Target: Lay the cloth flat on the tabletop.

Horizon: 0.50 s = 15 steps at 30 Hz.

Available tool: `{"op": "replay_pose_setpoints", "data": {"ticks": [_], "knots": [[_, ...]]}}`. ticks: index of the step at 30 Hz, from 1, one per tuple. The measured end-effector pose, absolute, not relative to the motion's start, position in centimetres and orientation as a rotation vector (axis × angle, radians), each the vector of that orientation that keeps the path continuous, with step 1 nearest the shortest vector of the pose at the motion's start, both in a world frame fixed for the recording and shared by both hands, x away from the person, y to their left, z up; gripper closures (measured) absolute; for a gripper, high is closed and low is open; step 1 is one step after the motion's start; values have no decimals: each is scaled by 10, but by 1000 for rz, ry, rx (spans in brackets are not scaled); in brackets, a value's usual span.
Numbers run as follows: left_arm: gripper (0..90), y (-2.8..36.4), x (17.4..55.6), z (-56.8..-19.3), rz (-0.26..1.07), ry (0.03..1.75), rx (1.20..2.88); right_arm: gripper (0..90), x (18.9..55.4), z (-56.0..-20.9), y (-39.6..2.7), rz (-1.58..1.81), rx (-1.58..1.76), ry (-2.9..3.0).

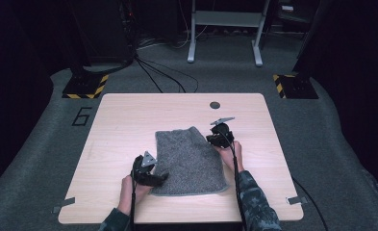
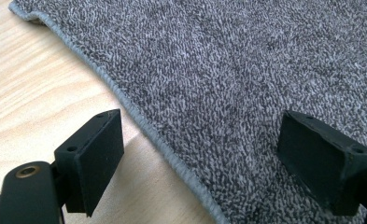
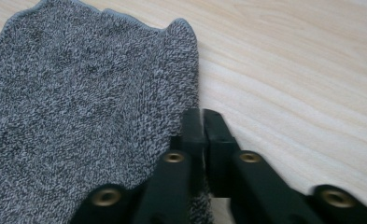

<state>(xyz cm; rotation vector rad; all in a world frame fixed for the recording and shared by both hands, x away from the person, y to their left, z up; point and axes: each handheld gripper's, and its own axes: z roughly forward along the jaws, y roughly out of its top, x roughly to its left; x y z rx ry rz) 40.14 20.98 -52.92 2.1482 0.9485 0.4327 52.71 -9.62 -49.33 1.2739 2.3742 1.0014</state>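
Observation:
A grey knitted cloth (image 1: 189, 161) lies flat on the light wooden table (image 1: 124, 115), its hemmed near edge close to the table's front. My left gripper (image 1: 161, 177) is at the cloth's near left corner. In the left gripper view it (image 2: 202, 135) stands open, one jaw over bare wood and the other over the cloth (image 2: 246, 65), with the hem running between them. My right gripper (image 1: 214, 138) is at the cloth's right edge. In the right gripper view its jaws (image 3: 202, 119) are pressed together on the edge of the cloth (image 3: 78, 116).
A small dark round hole (image 1: 215, 105) sits in the table near its far edge. Bare wood surrounds the cloth on all sides. Beyond the table are grey carpet, cables (image 1: 162, 72) and the white legs of a frame (image 1: 225, 33).

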Motion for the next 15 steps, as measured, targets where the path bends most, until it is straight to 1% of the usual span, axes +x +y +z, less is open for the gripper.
{"op": "replay_pose_setpoints", "data": {"ticks": [2,3,4,5,6,7,11,12,14,15], "knots": [[145,210,402,-529,436,947,2150,727,530,-498,-94,998,1303,2391],[145,210,401,-529,431,950,2146,663,532,-502,-94,981,1308,2399],[145,210,401,-529,431,950,2146,663,532,-502,-94,981,1308,2399],[145,210,401,-529,431,949,2147,601,533,-506,-93,970,1327,2405],[145,210,401,-529,430,950,2146,601,533,-506,-93,970,1327,2405],[145,210,401,-529,431,949,2147,549,535,-508,-92,972,1356,2414],[146,210,401,-529,435,949,2148,541,533,-507,-88,960,1352,2425],[146,210,401,-529,432,949,2147,566,531,-506,-85,935,1321,2433],[145,210,401,-529,432,949,2147,577,530,-506,-82,915,1300,2434],[145,210,401,-529,432,949,2147,635,527,-506,-78,891,1271,2435]]}}
